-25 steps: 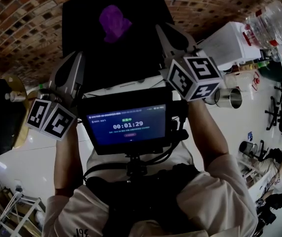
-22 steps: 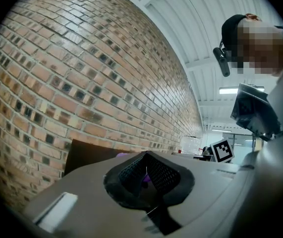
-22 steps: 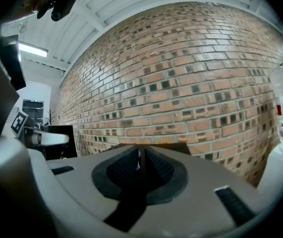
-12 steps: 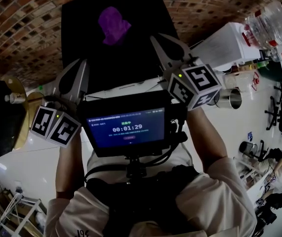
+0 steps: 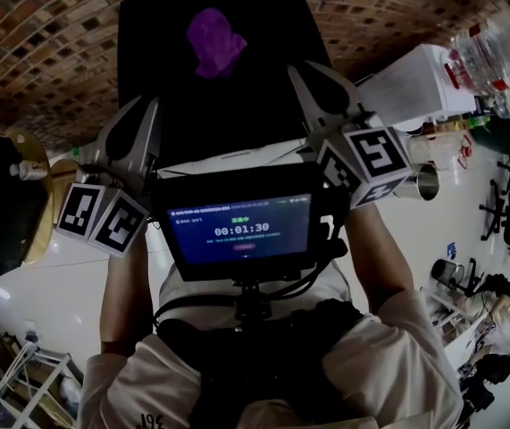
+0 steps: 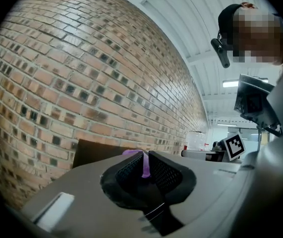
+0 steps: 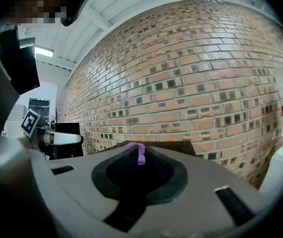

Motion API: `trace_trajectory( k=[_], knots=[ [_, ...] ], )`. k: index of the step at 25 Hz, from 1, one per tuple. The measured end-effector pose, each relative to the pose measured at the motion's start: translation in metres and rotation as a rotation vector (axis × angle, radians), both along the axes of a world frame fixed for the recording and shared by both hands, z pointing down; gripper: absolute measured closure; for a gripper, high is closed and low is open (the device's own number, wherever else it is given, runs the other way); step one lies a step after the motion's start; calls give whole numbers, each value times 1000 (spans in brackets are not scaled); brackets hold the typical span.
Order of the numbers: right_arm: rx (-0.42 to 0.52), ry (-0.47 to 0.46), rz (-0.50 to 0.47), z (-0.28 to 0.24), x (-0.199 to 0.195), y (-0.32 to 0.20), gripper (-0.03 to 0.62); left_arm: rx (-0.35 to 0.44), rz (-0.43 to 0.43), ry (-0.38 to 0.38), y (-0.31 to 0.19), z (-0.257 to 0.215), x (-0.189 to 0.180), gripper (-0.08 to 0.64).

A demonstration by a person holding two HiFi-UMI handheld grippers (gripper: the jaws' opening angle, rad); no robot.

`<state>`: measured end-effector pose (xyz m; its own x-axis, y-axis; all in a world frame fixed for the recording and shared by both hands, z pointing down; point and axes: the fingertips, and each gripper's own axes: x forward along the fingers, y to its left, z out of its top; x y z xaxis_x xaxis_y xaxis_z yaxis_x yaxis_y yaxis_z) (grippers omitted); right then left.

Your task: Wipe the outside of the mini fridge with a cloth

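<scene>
Easing apart just now, my left fingers (image 5: 121, 137) are showing a narrow empty gap, right fingers (image 5: 326, 83) likewise; cloth (image 5: 216, 41) is lying ahead between both, atop the mini fridge (image 5: 161, 70).

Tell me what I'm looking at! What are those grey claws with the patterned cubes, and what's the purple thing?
A person holds a claw tool, a gripper, in each hand. One picture comes from a camera on the person's head, looking down. The other two come from cameras riding on the left gripper and the right gripper. The patterned cube on each is part of it. The purple thing is a cloth lying on top of the black mini fridge by the brick wall. Nothing is held: the left jaws have just been opening, the right stand slightly apart, both empty.
</scene>
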<state>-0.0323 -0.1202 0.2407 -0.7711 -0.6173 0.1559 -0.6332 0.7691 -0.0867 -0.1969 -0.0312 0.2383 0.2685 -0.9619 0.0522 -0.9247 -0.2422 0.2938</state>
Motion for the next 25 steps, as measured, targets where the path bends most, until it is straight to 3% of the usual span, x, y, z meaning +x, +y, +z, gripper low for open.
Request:
trace_trajectory(
  k=[8,10,13,15,18,25],
  knots=[
    [-10,-9,51,-2,12,0,534,6,29,-13,10,-3,8,523],
    [-20,-18,44,-1,11,1,405,2,37,-7,11,-2,11,523],
    [-33,-11,5,1,7,5,403,0,42,-1,13,0,14,523],
    [-44,-21,-20,2,4,9,451,0,44,3,15,0,15,523],
    [-56,-42,-33,1,3,11,460,-1,42,22,18,-3,17,523],
    [-44,10,-70,4,1,20,494,-6,36,24,29,-3,21,523]
  ],
)
